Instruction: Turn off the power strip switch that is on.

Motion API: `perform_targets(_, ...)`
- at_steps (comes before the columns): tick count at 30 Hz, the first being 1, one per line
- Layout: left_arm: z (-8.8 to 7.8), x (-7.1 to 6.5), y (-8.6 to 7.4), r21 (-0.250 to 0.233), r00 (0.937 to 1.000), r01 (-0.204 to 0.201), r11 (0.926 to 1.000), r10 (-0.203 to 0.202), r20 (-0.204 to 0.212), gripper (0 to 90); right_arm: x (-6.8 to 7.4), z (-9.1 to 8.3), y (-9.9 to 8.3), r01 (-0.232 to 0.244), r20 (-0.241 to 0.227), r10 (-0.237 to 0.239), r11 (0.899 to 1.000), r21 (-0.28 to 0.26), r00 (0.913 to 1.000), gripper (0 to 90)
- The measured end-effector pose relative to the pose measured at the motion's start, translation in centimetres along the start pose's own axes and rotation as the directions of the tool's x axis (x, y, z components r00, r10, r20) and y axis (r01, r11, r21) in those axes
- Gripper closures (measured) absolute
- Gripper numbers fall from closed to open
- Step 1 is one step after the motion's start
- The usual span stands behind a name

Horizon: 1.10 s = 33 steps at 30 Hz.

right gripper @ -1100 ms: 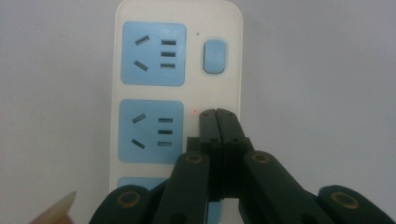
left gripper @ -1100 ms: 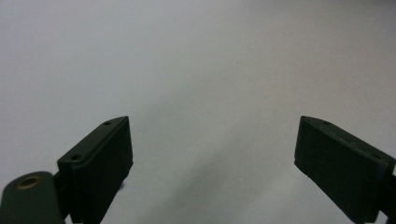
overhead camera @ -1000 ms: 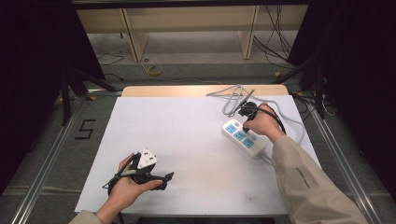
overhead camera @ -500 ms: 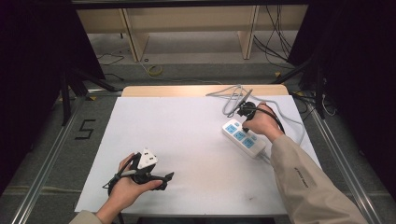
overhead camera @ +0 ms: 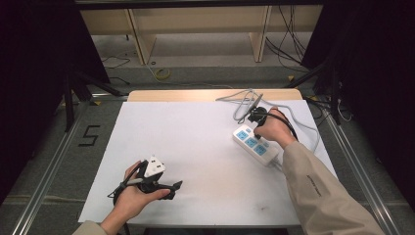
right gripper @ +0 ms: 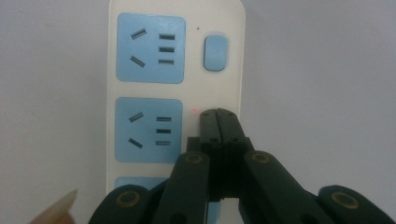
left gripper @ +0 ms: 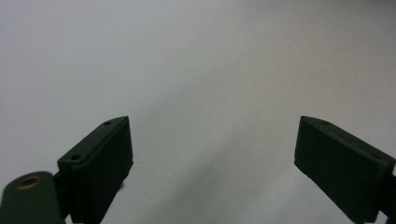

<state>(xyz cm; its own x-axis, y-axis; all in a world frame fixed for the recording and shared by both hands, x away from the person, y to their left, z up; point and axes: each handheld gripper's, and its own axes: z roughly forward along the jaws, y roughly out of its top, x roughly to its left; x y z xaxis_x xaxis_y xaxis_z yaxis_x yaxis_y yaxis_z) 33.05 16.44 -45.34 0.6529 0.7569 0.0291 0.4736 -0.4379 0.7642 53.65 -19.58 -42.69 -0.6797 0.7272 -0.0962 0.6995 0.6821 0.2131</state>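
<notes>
Pressing on the white power strip (right gripper: 177,93) at the bench's (overhead camera: 195,147) right side, the right tool (right gripper: 217,112), pressed together, hides the middle switch beside a red light; the strip's lower end is cut off. The left tool (left gripper: 212,158) stands spread over bare bench.

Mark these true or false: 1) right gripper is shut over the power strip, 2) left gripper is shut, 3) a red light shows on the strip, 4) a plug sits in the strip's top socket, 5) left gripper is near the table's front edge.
1) True: the right gripper has its jaws pressed together, tips over the power strip where the second switch would be.
2) False: the left gripper is open, nothing between its jaws.
3) True: a red light glows beside the tips.
4) False: the top socket is empty.
5) True: it rests low on the table, front left.
</notes>
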Motion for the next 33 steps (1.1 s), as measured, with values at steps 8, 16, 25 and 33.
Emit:
perform_targets(8,0.03,-0.01,0.02,0.005,1.0,-0.007,1.0,0.007,0.001,11.0,0.23,0.07,0.17,0.006,0.014,-0.007,1.0,0.009,0.9999,90.0)
perform_targets(16,0.11,-0.04,0.06,0.005,1.0,-0.005,1.0,0.005,0.005,11.0,0.23,0.06,0.26,0.006,0.012,-0.007,1.0,0.016,0.9999,90.0)
perform_targets(25,0.13,-0.03,0.08,0.005,1.0,-0.001,1.0,0.001,0.005,11.2,0.26,0.07,0.33,0.004,0.014,-0.005,1.0,0.024,0.9999,90.0)
perform_targets(33,0.14,-0.05,0.08,0.005,1.0,-0.001,1.0,0.001,0.006,11.2,0.44,0.1,0.43,0.014,0.027,-0.015,0.999,0.03,0.9995,90.0)
